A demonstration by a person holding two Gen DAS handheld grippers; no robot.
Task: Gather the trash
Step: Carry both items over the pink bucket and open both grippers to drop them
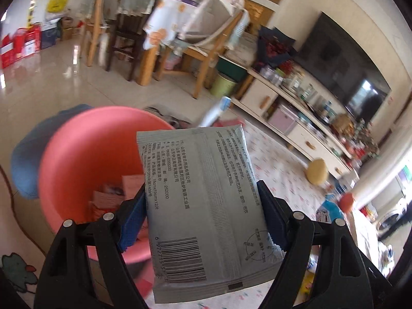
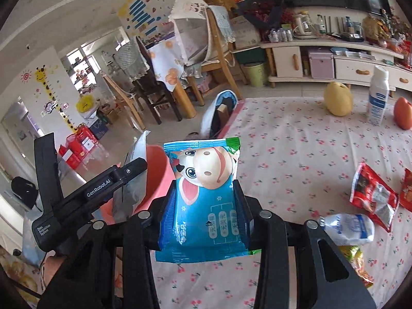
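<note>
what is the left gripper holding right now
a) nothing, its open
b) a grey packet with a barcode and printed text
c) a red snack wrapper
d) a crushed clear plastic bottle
b: in the left wrist view the left gripper is clamped on a grey packet with a barcode and printed text, held beside the pink bin.

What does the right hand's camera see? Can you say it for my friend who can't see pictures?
The right tongs grip a blue wipes packet with a cartoon cow face, held up beside a pink bin. Behind it, a flowery cloth holds a red wrapper, a crushed plastic bottle and a white bottle. At left, the left tongs hold a grey packet.
</note>
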